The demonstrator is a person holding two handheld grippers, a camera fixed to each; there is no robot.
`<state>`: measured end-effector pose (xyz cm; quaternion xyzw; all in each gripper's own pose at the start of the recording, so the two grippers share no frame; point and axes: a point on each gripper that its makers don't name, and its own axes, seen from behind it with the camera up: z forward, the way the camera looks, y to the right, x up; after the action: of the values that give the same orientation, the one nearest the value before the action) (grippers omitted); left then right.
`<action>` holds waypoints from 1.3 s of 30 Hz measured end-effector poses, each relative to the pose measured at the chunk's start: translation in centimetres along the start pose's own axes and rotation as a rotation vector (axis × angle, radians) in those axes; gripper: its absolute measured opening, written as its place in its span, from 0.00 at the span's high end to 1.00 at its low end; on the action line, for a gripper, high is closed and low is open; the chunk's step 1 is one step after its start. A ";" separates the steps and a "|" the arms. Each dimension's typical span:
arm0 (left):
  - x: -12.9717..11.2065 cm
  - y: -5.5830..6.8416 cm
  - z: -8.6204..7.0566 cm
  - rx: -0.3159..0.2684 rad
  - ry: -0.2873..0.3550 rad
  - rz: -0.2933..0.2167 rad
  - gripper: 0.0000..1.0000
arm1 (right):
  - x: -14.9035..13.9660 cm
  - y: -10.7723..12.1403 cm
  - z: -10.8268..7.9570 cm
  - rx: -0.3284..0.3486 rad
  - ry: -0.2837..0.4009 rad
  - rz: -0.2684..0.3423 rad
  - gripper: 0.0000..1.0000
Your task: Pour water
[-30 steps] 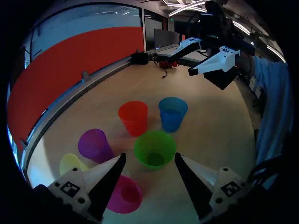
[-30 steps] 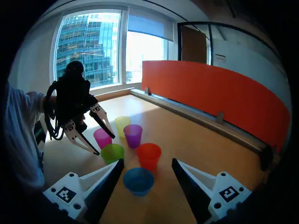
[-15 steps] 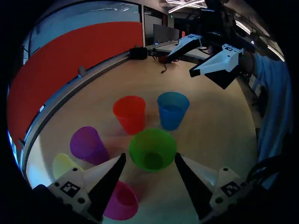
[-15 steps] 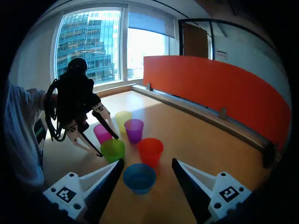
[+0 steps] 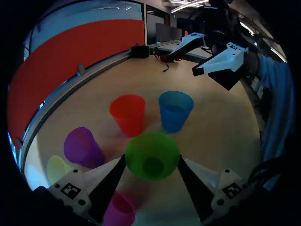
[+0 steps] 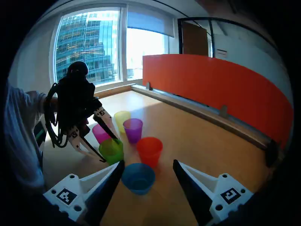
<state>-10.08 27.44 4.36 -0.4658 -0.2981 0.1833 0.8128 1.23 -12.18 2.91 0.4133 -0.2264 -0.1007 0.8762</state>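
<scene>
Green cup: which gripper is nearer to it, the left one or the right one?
Left. The left gripper has its open jaws on either side of the green cup. The right gripper is farther off, raised in the air beyond the blue cup.

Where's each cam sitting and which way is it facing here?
Left gripper view: rides the left gripper, looks down its open fingers at the green cup; the right gripper and a sleeve beyond.
Right gripper view: rides the right gripper, faces the windows over the blue cup; left gripper and sleeve farther off.
Shared: both grippers, both cups, orange partition.
</scene>
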 end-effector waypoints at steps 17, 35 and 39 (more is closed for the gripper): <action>0.5 0.1 0.1 0.018 0.013 0.014 0.14 | -0.4 0.1 -0.3 -0.002 0.000 0.007 0.00; 3.6 -0.3 -5.1 0.072 0.140 0.010 0.13 | -2.3 -1.1 0.8 0.011 -0.066 -0.018 0.00; 4.4 -0.4 -6.3 0.089 0.177 0.006 0.13 | -3.1 -1.3 1.1 0.010 -0.086 -0.020 0.00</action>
<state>-2.60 25.65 3.63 -0.4443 -0.2155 0.1569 0.8553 -1.99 -12.62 1.50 0.4153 -0.2601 -0.1260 0.8625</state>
